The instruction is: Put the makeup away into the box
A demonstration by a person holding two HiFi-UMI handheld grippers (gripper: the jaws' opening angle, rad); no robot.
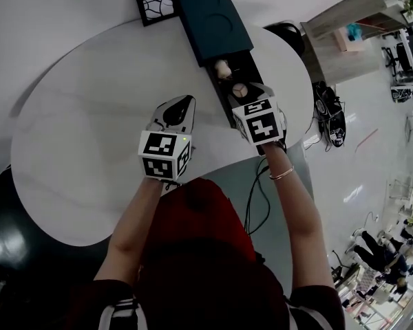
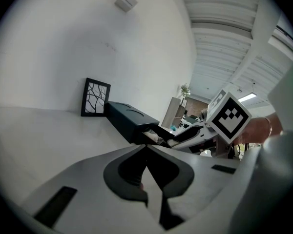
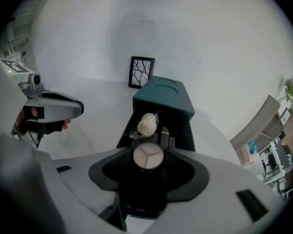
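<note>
While the left gripper (image 2: 146, 152) is held closed over the table (image 1: 89, 115), a round makeup compact (image 3: 147, 156) is clamped in the right gripper (image 3: 147, 159) above the open drawer (image 3: 179, 126) of the box (image 3: 162, 95).

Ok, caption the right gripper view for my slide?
Right tool grips a round compact over the teal box, drawer open.
</note>
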